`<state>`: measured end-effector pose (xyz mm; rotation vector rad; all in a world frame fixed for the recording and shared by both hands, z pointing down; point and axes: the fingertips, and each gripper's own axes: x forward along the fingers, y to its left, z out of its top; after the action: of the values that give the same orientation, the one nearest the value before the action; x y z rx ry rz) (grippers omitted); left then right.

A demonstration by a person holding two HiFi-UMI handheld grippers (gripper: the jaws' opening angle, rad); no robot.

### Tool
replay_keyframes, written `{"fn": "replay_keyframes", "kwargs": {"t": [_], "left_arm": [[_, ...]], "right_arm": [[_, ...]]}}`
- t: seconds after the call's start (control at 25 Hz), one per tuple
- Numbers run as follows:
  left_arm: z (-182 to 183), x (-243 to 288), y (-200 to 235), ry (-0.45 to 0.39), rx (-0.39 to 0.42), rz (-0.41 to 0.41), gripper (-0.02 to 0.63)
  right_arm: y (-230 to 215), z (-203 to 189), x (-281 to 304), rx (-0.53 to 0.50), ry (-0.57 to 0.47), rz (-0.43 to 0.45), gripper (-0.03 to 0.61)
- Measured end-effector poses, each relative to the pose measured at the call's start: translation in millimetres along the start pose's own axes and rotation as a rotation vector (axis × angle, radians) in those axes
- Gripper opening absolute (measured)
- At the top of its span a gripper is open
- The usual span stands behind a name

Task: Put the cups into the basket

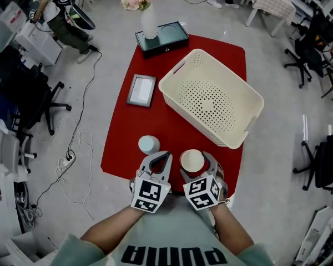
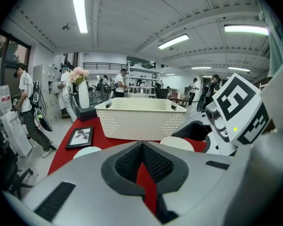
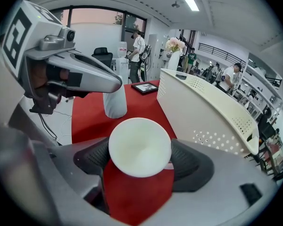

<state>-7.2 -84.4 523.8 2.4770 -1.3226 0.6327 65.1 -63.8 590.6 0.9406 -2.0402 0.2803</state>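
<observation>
Red cloth (image 1: 172, 127) on the table. Right gripper (image 1: 194, 167): jaws closed around the cream cup (image 1: 192, 159), pads against both its sides, near the table's front edge. Left gripper (image 1: 163, 156): tips together, nothing between them, only cloth showing behind my pads. Pale blue cup (image 1: 149, 144) stands free, just beyond the left gripper's tips. White basket (image 1: 225, 71) sits farther back to the right, no cups in it.

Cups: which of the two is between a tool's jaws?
The cream cup, held in the right tool; the pale blue cup stands free left of it.
</observation>
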Motion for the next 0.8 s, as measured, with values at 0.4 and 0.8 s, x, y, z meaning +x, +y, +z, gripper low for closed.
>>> {"fn": "replay_keyframes", "kwargs": {"t": [0.4,0.8], "left_arm": [[19,-4,4,-0.043,-0.005,-0.015,0.003],[63,-9,10,-0.112,-0.006,-0.025,0.003]], "right_arm": [[-7,39,-36,0.028,-0.085,-0.019,0.379],[-37,91,-74,0.062,-0.179,-0.044,0.379]]}}
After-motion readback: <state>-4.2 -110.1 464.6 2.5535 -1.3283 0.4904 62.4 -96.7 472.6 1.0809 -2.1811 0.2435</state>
